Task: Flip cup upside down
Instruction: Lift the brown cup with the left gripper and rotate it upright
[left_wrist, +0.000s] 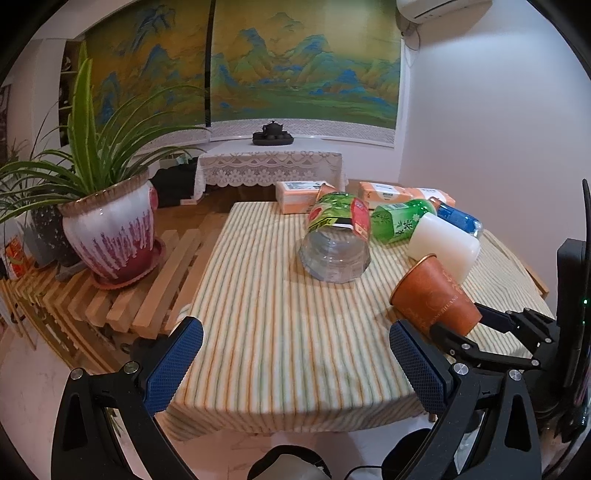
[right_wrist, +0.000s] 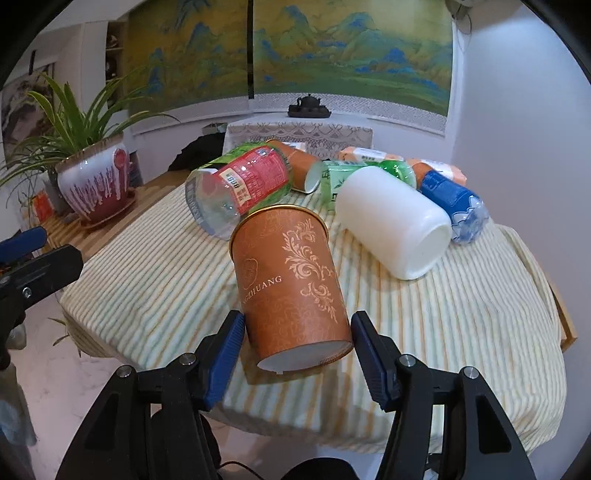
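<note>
- Presently, the cup (right_wrist: 291, 284), a brown paper one with gold scrollwork, sits between the fingers of the right gripper (right_wrist: 297, 354), tilted, base toward the camera and gold rim toward 12 o'clock, above the striped tablecloth (right_wrist: 147, 280).
- Right gripper: grasping the cup near its base; the left pad (right_wrist: 225, 360) touches the wall, while contact at the right pad is not clear.
- Left gripper (left_wrist: 295, 365): released, jaws wide apart, holding nothing.
- Handling, judged: light, thin-walled, easily crushed; grip gently low on the wall, where the base stiffens it.
- Containers: the cup's interior is not visible. At 1 o'clock lies a white jar (right_wrist: 393, 229); at 11 o'clock a clear bottle (right_wrist: 236, 192), apparently empty.
</note>
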